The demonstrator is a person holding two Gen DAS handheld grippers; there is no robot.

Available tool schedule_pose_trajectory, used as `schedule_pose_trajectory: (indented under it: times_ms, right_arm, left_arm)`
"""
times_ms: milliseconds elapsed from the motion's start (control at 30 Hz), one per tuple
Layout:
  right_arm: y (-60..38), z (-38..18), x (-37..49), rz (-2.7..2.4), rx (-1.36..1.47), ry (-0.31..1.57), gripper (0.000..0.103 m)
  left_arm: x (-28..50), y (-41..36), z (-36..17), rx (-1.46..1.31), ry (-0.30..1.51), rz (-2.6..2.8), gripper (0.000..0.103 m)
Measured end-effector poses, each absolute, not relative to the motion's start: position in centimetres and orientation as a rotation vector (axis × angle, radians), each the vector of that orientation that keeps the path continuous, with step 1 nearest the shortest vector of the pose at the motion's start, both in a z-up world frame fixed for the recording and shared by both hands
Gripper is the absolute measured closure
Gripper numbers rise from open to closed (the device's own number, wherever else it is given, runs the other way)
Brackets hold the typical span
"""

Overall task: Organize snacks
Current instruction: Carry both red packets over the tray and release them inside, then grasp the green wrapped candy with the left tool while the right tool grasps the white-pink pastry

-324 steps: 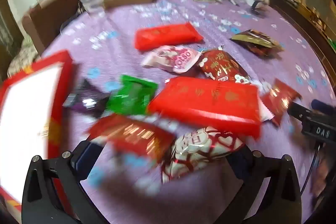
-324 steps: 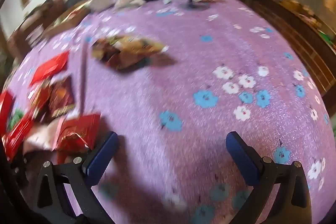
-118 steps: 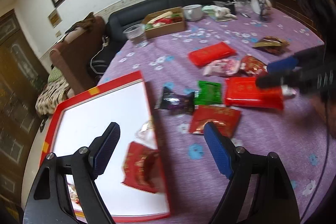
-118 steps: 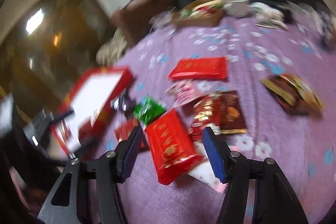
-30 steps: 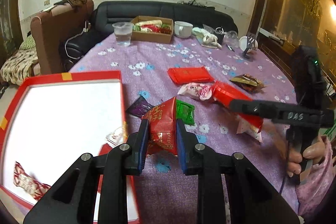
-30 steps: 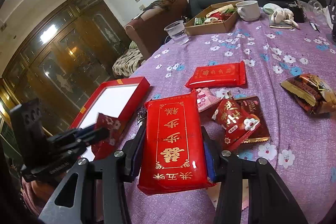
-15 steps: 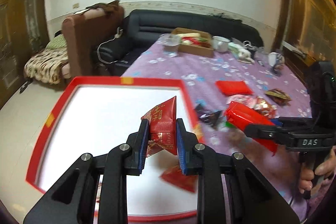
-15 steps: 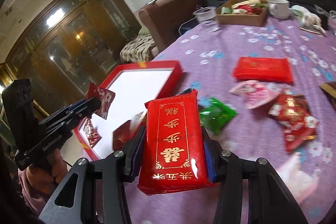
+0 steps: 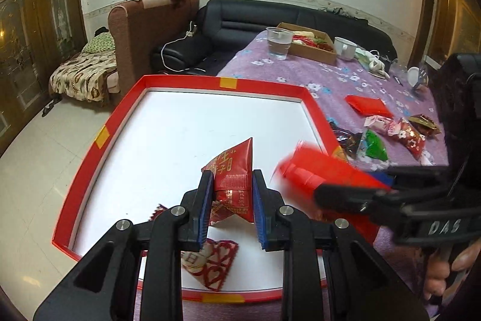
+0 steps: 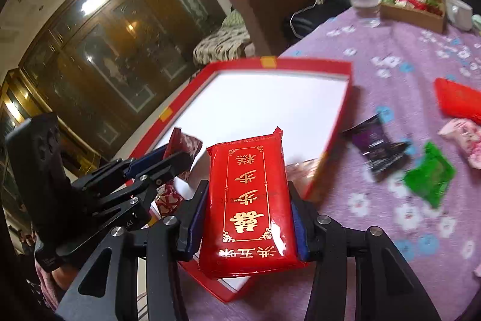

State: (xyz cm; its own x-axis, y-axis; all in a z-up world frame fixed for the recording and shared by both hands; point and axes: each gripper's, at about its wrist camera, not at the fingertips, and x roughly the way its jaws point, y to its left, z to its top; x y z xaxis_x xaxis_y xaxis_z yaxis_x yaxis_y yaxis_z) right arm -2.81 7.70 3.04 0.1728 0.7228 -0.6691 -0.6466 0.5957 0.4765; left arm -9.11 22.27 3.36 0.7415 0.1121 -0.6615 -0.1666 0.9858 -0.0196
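My left gripper (image 9: pixel 231 194) is shut on a small red snack packet (image 9: pixel 233 170) and holds it above the near part of a red-rimmed tray (image 9: pixel 192 79) with a white floor. A red-and-white heart-pattern packet (image 9: pixel 210 266) lies in the tray below it. My right gripper (image 10: pixel 245 212) is shut on a large flat red packet (image 10: pixel 246 194) with gold characters, held over the tray's near right corner (image 10: pixel 333 140). The large red packet also shows blurred in the left wrist view (image 9: pixel 315 167). The left gripper shows at the left of the right wrist view (image 10: pixel 168 155).
Loose snacks lie on the purple flowered tablecloth (image 9: pixel 300 71) to the right of the tray: a dark purple packet (image 10: pixel 375 146), a green one (image 10: pixel 430 176), a pink one (image 10: pixel 463 140), a red flat pack (image 9: pixel 368 105). A plastic cup (image 9: pixel 279 42), a cardboard box (image 9: pixel 312 45) and a mug (image 9: pixel 344 47) stand at the far end.
Both grippers have moved left from the snack pile to above the tray, each still holding its packet. The right gripper's large red packet has come close beside the left gripper.
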Motion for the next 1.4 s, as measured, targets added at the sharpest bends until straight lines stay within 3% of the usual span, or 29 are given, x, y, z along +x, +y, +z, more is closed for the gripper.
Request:
schedule_pose_trajectory:
  times_ms: [167, 233, 300, 400, 1000, 1400]
  right_arm:
    - [9.4, 2.1, -3.0, 0.991, 0.107, 1.032, 0.053]
    - [9.5, 2.0, -3.0, 1.028, 0.142, 1.054, 0.052]
    - [9.0, 2.4, -2.9, 1.042, 0.179, 1.030, 0.047]
    - [7.2, 3.4, -2.6, 1.008, 0.216, 0.959, 0.036]
    - [-7.8, 6.8, -0.8, 0.697, 0.346, 0.775, 0.027]
    - [-17.7, 6.6, -0.4, 0.499, 0.381, 0.753, 0.025]
  left_arm:
    - [-9.3, 22.7, 3.2, -0.046, 0.719, 0.202, 0.078]
    - [-9.3, 22.8, 3.1, -0.036, 0.727, 0.225, 0.063]
    - [-9.6, 22.9, 3.1, -0.029, 0.714, 0.252, 0.038]
    - [-10.1, 22.7, 3.6, 0.004, 0.682, 0.298, 0.021]
    - [-8.7, 14.6, 6.1, 0.184, 0.658, 0.255, 0.021]
    - [-7.2, 9.6, 6.3, 0.267, 0.672, 0.202, 0.021]
